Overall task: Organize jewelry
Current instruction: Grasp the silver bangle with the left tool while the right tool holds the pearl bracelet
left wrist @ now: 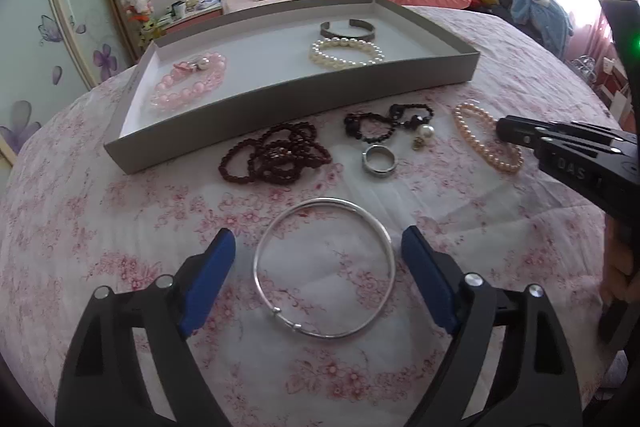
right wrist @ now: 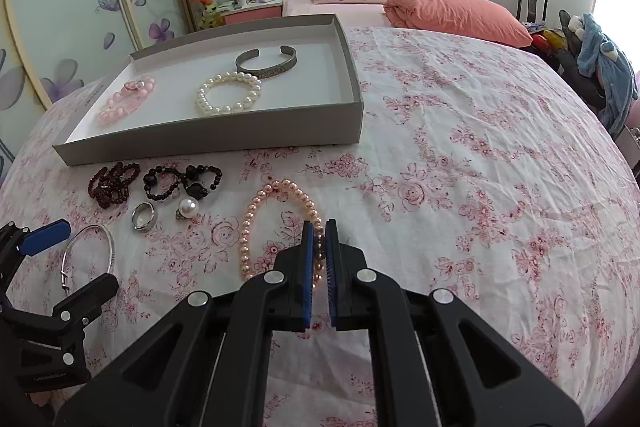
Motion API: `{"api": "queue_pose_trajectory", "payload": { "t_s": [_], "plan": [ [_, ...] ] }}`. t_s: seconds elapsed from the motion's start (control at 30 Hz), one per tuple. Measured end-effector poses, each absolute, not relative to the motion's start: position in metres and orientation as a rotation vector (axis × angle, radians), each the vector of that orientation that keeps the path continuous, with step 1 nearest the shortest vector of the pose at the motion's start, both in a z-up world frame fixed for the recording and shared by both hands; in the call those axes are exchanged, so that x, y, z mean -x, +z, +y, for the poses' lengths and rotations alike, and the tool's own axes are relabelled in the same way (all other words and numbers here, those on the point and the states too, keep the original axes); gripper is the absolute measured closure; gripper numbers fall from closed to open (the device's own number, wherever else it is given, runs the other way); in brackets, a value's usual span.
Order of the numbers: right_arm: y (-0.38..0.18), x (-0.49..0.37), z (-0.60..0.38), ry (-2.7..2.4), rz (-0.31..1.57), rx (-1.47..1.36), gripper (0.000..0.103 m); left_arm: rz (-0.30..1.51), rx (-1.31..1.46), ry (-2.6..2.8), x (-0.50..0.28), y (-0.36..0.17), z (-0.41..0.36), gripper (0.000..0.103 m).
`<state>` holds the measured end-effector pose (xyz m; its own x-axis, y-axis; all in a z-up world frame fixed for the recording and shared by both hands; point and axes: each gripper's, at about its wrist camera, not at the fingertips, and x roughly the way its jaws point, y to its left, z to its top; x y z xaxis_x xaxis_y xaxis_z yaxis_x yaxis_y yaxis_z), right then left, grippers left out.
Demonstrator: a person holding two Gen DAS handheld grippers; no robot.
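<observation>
My left gripper (left wrist: 318, 241) is open, its blue pads on either side of a thin silver bangle (left wrist: 325, 269) lying on the floral bedspread. My right gripper (right wrist: 319, 225) is shut on the near side of a peach pearl bracelet (right wrist: 256, 223), which rests on the spread; it also shows in the left wrist view (left wrist: 486, 137). A grey tray (left wrist: 280, 99) holds a pink bead bracelet (left wrist: 188, 81), a white pearl bracelet (left wrist: 346, 53) and a dark metal cuff (left wrist: 348, 29). In front of it lie dark red beads (left wrist: 274, 157), black beads (left wrist: 386, 123) and a steel ring (left wrist: 379, 161).
A pearl earring (right wrist: 187, 209) lies beside the steel ring (right wrist: 144, 217). The tray (right wrist: 224, 137) sits at the far left of the bedspread. Pillows (right wrist: 456, 13) and a headboard are behind it. A chair with clothes (right wrist: 596, 67) stands at the right.
</observation>
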<state>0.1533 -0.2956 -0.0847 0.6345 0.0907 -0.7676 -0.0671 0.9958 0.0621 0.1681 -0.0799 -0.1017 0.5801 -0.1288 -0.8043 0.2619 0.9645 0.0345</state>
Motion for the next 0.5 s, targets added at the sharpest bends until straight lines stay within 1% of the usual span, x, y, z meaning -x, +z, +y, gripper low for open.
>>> {"api": "queue_pose_trajectory", "payload": {
  "t_s": [0.03, 0.1, 0.5],
  "plan": [
    [-0.085, -0.153, -0.295, 0.09, 0.879, -0.029, 0.096, 0.926, -0.151, -0.224, -0.169, -0.102, -0.078, 0.021],
    [-0.085, -0.153, -0.295, 0.089, 0.879, -0.028, 0.096, 0.926, -0.131, -0.218, -0.171, -0.1, -0.072, 0.035],
    [-0.085, -0.152, -0.283, 0.111, 0.879, 0.001, 0.096, 0.925, -0.034, -0.016, -0.187, -0.098, 0.005, 0.035]
  ]
}}
